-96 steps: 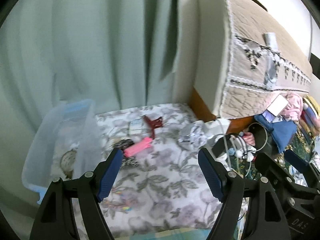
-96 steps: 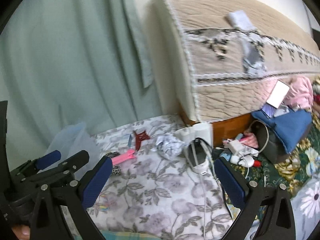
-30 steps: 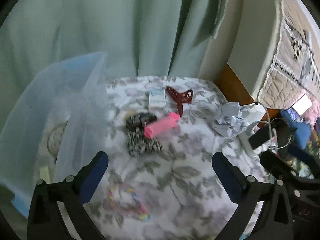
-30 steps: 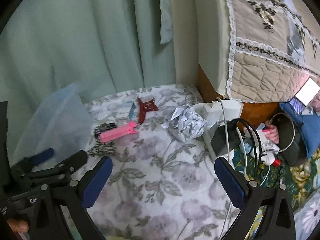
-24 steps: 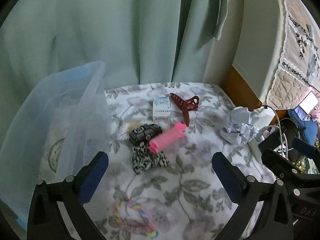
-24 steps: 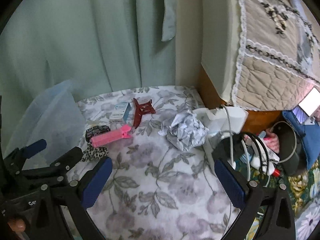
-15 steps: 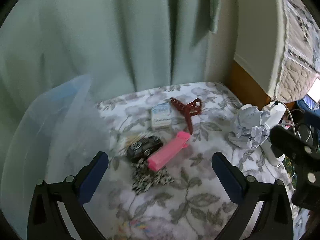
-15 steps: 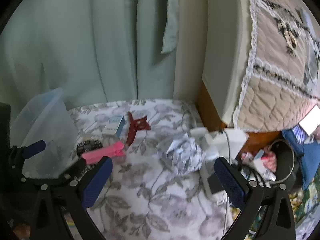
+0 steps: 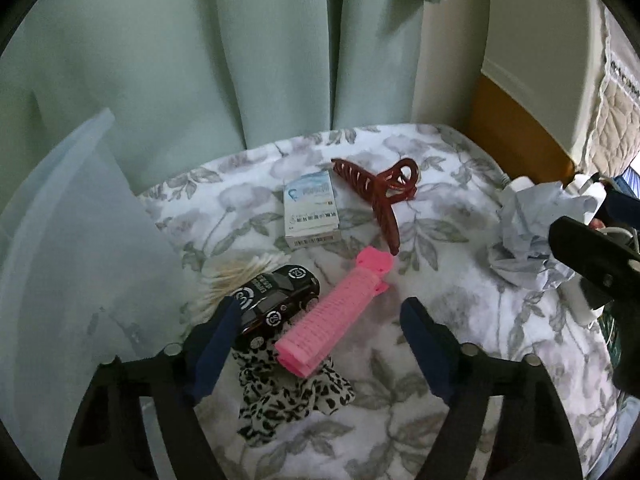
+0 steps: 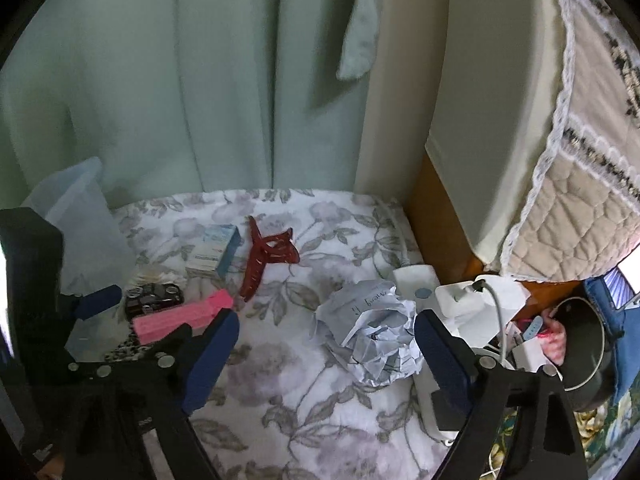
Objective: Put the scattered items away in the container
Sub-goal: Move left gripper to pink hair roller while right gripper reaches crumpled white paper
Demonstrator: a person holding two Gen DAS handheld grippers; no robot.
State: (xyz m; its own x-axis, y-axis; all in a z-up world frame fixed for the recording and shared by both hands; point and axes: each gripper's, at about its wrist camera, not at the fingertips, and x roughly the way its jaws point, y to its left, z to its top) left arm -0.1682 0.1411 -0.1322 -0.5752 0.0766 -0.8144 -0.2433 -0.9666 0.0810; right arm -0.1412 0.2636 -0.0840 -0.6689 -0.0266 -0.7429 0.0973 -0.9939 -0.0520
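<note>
The left gripper (image 9: 318,316) is seen low in the left wrist view, its blue-padded fingers (image 9: 214,346) spread apart and empty, with a pink hair roller (image 9: 334,314) and a black toy car (image 9: 276,296) framed between them. A leopard-print scrunchie (image 9: 290,394) is partly covered by the roller at lower centre. Just behind the car, a bundle of cotton swabs (image 9: 236,274) is fanned out on the floral bedspread (image 9: 452,304). Further up, at centre frame, a small white and blue box (image 9: 311,210) lies flat beside a dark red claw clip (image 9: 378,194), the two near each other. A crumpled paper ball (image 9: 528,232) is seen at right, partly hidden by the other tool. The translucent plastic container (image 9: 76,248) fills the left edge of the frame, against a pale green curtain (image 9: 224,48).

In the right wrist view, the right gripper (image 10: 326,354) is held with its fingers (image 10: 210,356) likewise parted and empty, the paper ball (image 10: 372,340) lying between them, nearer the right one. A white power strip (image 10: 420,284) is shown behind the ball at centre right, and a quilted mattress edge (image 10: 576,184) fills the upper right.
</note>
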